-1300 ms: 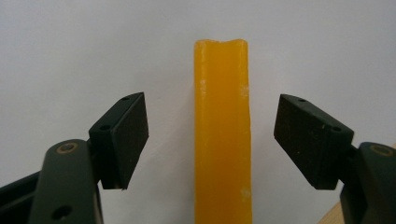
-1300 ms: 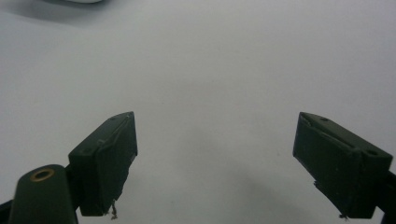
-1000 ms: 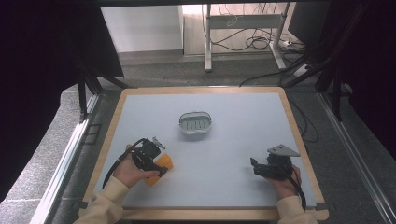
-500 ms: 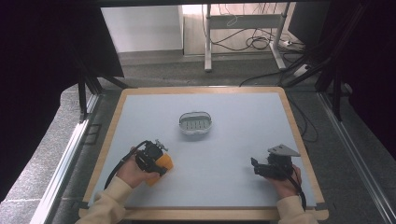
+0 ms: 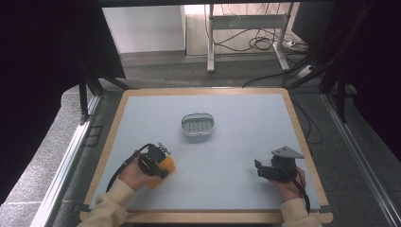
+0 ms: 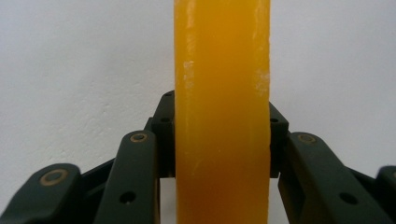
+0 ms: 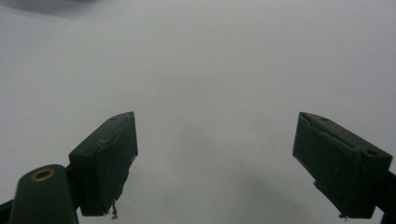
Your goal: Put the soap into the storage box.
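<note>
One orange block (image 6: 222,112), its ends cut off in the left gripper view, sits pinched by the left gripper (image 5: 158,161), whose jaws have just been closing, near the single grey dish (image 5: 197,125). The right gripper (image 7: 224,163) rests farther from that dish on the table (image 5: 246,109), jaws spread.

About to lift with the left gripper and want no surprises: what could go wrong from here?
1. The left gripper has just closed on the orange soap bar, clamping only its narrow faces near one end; the long bar could pivot or slip when raised.
2. The soap dish sits apart, mid-table, and looks light, so a clumsy placement might shove it.
3. The right gripper rests open, not steadying the dish.
</note>
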